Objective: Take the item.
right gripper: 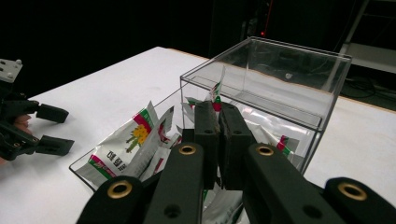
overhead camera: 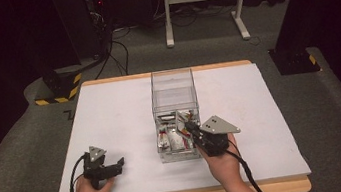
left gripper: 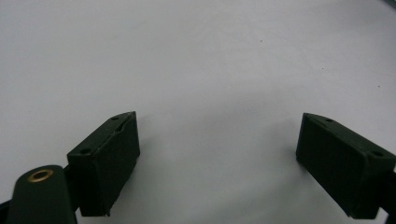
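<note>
My right gripper (right gripper: 218, 122) is over the near compartment of the clear plastic box (overhead camera: 172, 83), at that compartment's right side in the high view. Its jaws are pressed together. In the right gripper view a packet with a red and white edge (right gripper: 216, 91) stands up right beyond the jaw tips; I cannot tell whether the pads pinch it or only meet in front of it.

The box sits at the middle of the white table (overhead camera: 110, 114). Its far section is a tall clear cube, and I cannot make out anything in it. The low near section holds a loose heap of sachets (right gripper: 133, 147), white with red, green and yellow print, several leaning against the near wall.

My left gripper (overhead camera: 102, 167) rests low over bare table at the near left, well apart from the box. Its jaws are spread wide with nothing between them; in the left gripper view there is plain white surface between the two black pads (left gripper: 109, 161).

Both of my hands (overhead camera: 224, 161) come in from the near edge of the table.
</note>
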`<action>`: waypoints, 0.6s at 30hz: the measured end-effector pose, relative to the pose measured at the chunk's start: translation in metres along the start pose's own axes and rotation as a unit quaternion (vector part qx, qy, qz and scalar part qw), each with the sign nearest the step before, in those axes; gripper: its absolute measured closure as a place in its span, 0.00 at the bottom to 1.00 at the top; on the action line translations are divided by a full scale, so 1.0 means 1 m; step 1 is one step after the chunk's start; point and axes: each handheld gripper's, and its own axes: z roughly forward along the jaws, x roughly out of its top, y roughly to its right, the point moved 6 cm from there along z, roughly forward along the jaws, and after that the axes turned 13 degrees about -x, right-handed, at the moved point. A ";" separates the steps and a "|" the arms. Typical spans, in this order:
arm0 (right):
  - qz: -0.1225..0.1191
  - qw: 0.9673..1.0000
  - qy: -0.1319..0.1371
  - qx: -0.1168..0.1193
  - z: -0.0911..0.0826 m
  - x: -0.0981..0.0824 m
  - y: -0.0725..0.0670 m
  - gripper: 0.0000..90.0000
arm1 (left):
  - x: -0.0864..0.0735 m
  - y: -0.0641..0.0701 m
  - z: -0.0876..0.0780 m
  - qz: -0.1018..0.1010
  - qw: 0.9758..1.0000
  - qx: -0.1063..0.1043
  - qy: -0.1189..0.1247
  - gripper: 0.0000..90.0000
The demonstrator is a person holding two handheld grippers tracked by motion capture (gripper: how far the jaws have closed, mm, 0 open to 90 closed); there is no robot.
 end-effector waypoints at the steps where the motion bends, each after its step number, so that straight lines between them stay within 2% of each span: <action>1: 0.001 1.000 0.000 0.000 0.000 0.000 0.001 0.98 | 0.000 0.000 0.000 0.000 1.000 0.000 0.000 0.15; 18: 0.005 1.000 0.006 -0.014 -0.008 0.002 0.015 0.98 | 0.000 0.000 0.000 0.000 1.000 0.000 0.001 0.15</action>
